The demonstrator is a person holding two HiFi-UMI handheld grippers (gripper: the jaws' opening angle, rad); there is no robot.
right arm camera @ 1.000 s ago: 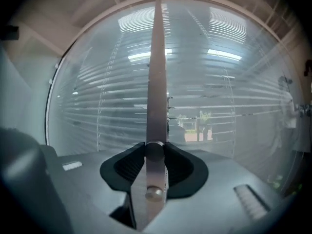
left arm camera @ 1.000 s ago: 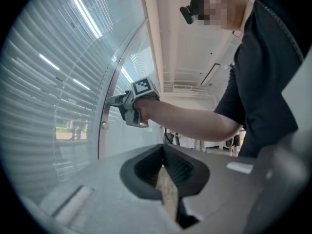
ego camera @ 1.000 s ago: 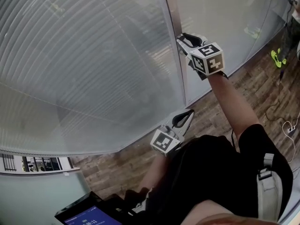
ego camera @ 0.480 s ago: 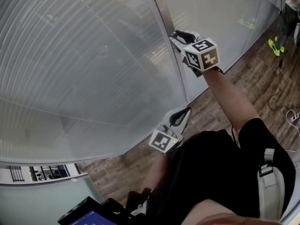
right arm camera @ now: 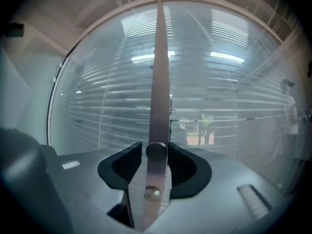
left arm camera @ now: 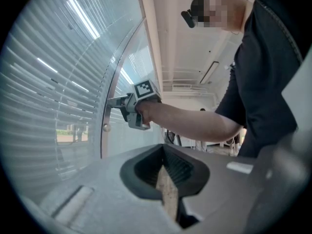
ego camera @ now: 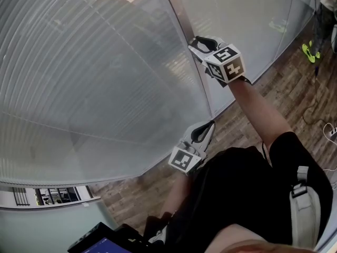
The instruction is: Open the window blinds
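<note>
Tools x2: R tool (ego camera: 194, 44) just opened, 1 knob (right arm camera: 156, 151) between jaws; L tool (ego camera: 209, 128) pressed together.

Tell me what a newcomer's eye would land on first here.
The wide slatted blinds behind glass fill the left of the head view. At the metal post beside them, the right gripper is raised with a round knob between its fingers, which have just been opening. The left gripper hangs lower, by the person's waist, holding nothing.
</note>
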